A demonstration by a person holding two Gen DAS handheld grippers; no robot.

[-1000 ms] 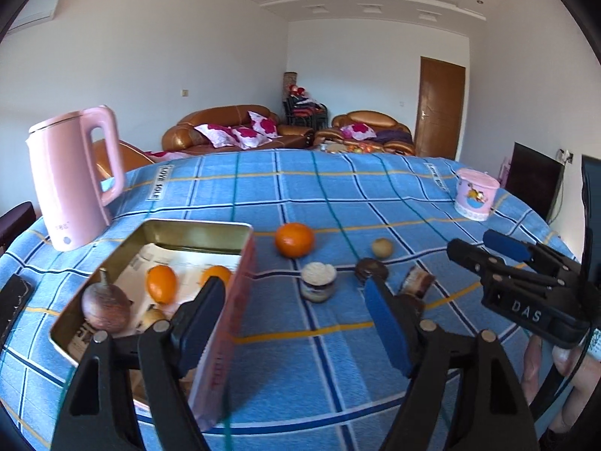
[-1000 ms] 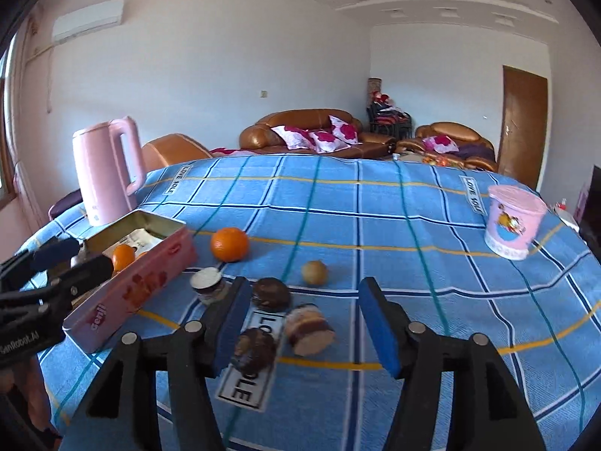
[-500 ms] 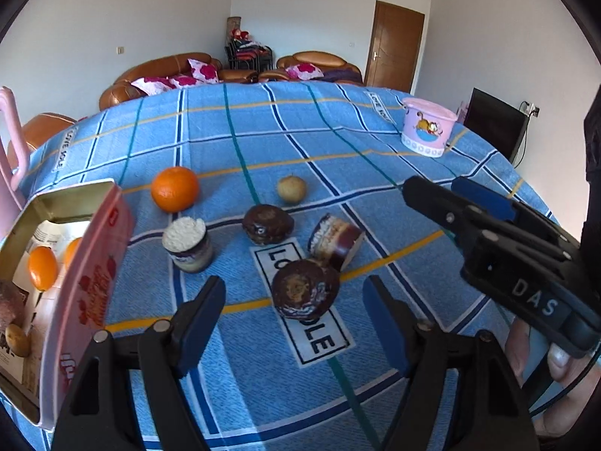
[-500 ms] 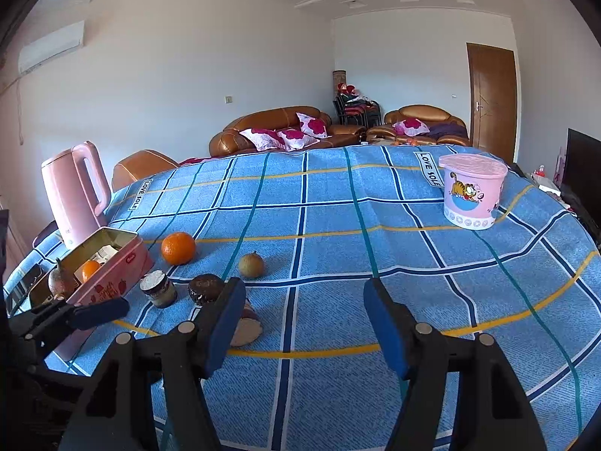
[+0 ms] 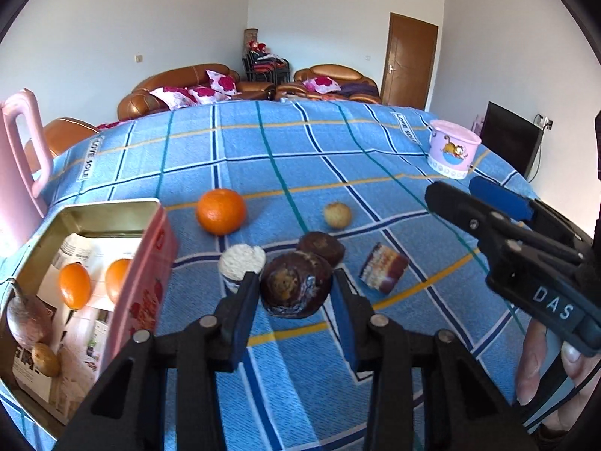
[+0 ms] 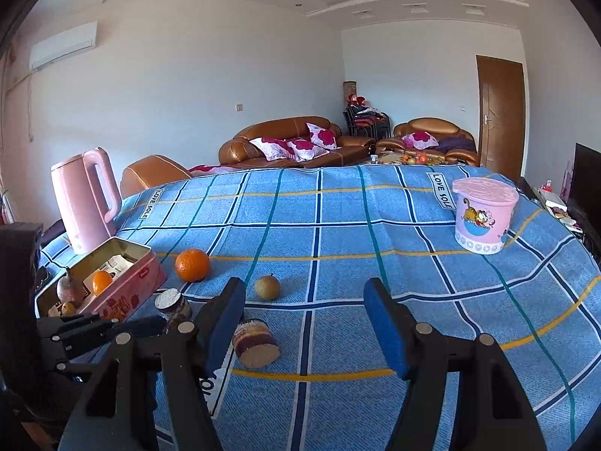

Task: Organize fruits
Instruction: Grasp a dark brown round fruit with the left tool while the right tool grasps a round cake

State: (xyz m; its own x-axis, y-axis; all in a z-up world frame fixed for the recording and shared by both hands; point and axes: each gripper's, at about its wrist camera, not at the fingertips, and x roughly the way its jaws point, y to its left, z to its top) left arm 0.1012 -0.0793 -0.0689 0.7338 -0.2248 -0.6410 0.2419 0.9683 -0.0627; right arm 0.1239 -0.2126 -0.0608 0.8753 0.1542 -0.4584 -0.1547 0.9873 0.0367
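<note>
So the left gripper (image 5: 295, 293) has its two pads closed in on a dark brown, wrinkly round thing (image 5: 295, 288) that looks like a shrivelled passion fruit to me. The pads seem to be touching both sides of it, so I'd call it clamped. I can't tell if it's off the blue plaid tablecloth (image 5: 285, 158) or resting on it.

The right gripper (image 6: 304, 323) hangs with its jaws wide apart and nothing between them, over open cloth.

The pink tin (image 5: 146, 263) sits to the left and already holds two small oranges (image 5: 74, 285), a pale round bulb-like fruit and a little brown one. Out on the cloth: a big orange (image 5: 221, 211), a small tan fruit (image 5: 337, 215), another dark fruit (image 5: 321, 247), a white-topped little jar (image 5: 241, 263) and a cake-like piece (image 5: 383, 267).

My read: this is the pick-up step. Next move would be lifting clear of the jar just beside it, swinging left over the tin's rim, then letting go gently.
</note>
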